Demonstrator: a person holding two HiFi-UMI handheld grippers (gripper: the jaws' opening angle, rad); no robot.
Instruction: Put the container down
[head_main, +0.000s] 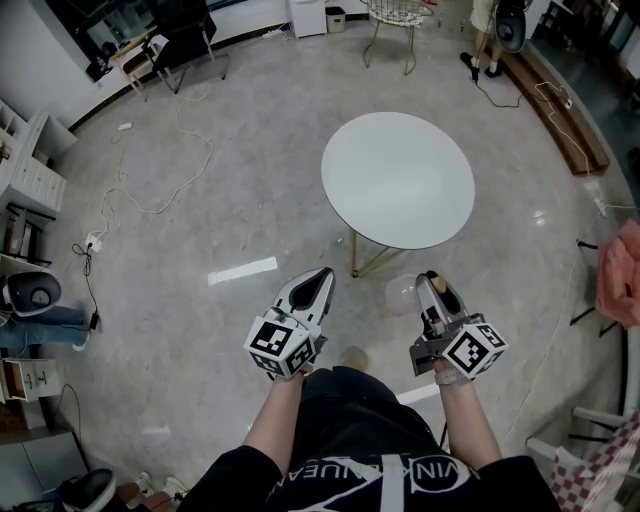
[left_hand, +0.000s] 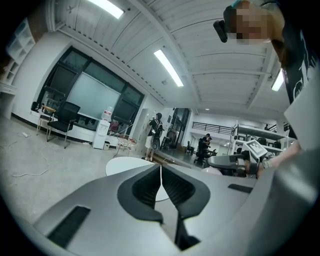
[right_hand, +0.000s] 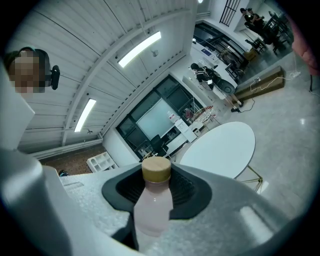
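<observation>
Right gripper (right_hand: 156, 176) fingers (right_hand: 189, 192) pinch capped bottle (right_hand: 151, 205) of pale pink liquid; left gripper (left_hand: 160, 172) fingers (left_hand: 142, 187) pressed together

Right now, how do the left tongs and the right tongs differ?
The left tongs are shut and empty; the right tongs grip a pale pink bottle with a tan cap. The left tongs close fully; the right tongs stay part open around the bottle. Both point toward the round white table.

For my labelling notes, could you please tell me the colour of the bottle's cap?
The cap of the bottle is light tan; right gripper view shows it best.
</observation>
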